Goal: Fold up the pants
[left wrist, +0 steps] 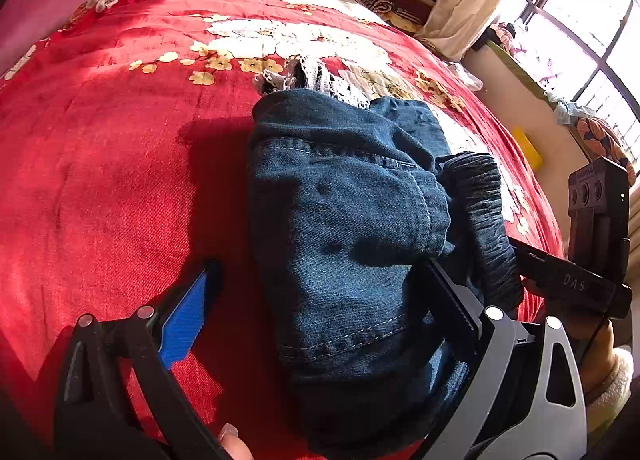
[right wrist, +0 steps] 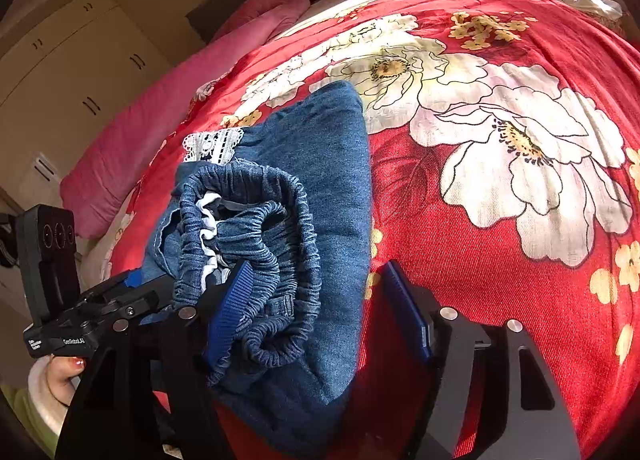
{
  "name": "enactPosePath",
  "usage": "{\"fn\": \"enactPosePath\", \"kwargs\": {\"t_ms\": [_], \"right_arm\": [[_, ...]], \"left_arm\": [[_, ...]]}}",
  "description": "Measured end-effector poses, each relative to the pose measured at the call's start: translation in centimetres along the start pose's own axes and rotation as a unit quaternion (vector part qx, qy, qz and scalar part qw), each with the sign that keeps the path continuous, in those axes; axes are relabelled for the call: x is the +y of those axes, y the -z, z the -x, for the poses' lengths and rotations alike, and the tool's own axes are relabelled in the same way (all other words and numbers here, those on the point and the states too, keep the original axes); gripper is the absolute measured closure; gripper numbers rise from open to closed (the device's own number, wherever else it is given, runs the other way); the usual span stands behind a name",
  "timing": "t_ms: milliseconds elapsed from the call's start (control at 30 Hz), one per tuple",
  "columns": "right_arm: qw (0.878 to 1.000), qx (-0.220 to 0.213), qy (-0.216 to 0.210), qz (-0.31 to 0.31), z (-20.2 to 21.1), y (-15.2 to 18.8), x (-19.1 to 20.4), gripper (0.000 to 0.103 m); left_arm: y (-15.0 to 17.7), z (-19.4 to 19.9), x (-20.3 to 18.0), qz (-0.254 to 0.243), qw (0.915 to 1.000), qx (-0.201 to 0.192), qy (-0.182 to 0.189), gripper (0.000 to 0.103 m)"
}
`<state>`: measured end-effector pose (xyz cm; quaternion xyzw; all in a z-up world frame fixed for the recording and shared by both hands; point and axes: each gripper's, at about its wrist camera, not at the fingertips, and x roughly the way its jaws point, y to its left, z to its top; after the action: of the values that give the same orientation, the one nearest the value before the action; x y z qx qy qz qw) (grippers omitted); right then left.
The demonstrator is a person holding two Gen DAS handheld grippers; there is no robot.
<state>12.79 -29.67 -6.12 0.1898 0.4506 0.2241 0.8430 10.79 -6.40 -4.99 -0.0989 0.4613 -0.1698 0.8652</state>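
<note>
The blue denim pants (left wrist: 344,227) lay folded in a thick bundle on the red bedspread (left wrist: 112,163) with big white flowers, near the edge of the bed where the person stood. The elastic waistband (right wrist: 276,244) was bunched on top of the bundle, on the side toward the right gripper, and a strip of white lace trim (right wrist: 212,143) showed at the far end of the cloth.

The left gripper (left wrist: 320,300) had its jaws wide apart. One blue-padded finger (left wrist: 184,324) rested over the bare bedspread, and the other finger was against the side of the bundle, so the pants sat between them, but the pads did not press on the cloth.

The right gripper (right wrist: 320,308) also had its jaws apart. Its left pad (right wrist: 232,308) touched the gathered waistband and the right pad (right wrist: 408,312) stood free over the red cover, just beside the folded edge. I could not see a firm grip there.

A pink quilt (right wrist: 160,119) lay along the far side of the bed, and cream wardrobe doors (right wrist: 64,75) stood behind it. A window (left wrist: 592,19) let in strong sun.
</note>
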Motion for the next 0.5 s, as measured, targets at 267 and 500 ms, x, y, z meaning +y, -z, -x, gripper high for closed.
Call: {"fn": "enactPosePath", "kwargs": {"t_ms": [267, 500], "right_arm": [[1.000, -0.007, -0.018, 0.003, 0.0, 0.2, 0.8, 0.070], [0.998, -0.032, 0.015, 0.044, 1.5, 0.5, 3.3, 0.076]], "left_arm": [[-0.1, -0.4, -0.8, -0.014, 0.9999, 0.003, 0.006, 0.049], [-0.4, 0.8, -2.0, -0.043, 0.9991, -0.001, -0.004, 0.078]]}}
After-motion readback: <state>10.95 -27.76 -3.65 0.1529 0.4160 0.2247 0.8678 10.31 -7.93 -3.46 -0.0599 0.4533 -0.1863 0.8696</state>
